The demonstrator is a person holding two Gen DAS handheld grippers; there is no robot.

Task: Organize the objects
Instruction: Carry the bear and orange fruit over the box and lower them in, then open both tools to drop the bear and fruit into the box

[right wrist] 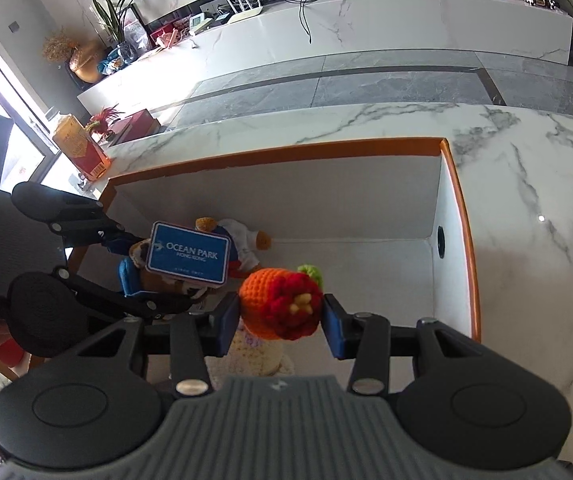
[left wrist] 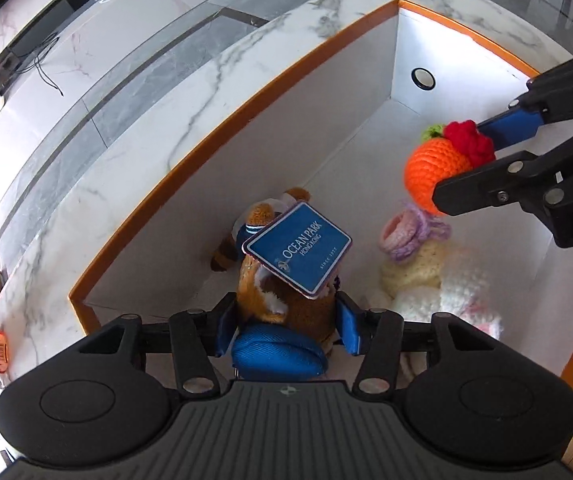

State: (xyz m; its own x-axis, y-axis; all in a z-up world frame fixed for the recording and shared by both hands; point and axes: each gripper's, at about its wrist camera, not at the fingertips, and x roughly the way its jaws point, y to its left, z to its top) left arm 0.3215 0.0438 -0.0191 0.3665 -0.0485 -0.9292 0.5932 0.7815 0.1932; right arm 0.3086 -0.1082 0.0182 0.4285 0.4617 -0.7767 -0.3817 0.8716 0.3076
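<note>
A brown plush toy (left wrist: 282,304) with a blue cap and a blue "Ocean Park" tag (left wrist: 298,252) lies inside a white box with an orange rim (left wrist: 206,152). My left gripper (left wrist: 286,320) points down into the box with the plush between its blue pads; a thin gap shows at the right pad, so it is open. My right gripper (right wrist: 282,320) is shut on a crocheted orange ball with a red flower (right wrist: 282,308), held above the box floor. From the left wrist, that ball (left wrist: 434,168) hangs at the right.
Cream and pink crocheted toys (left wrist: 418,272) lie in the box below the right gripper. The box's end wall has a round hole (left wrist: 423,78). The box stands on a marble table (right wrist: 526,200); a red carton (right wrist: 80,148) stands off its left end.
</note>
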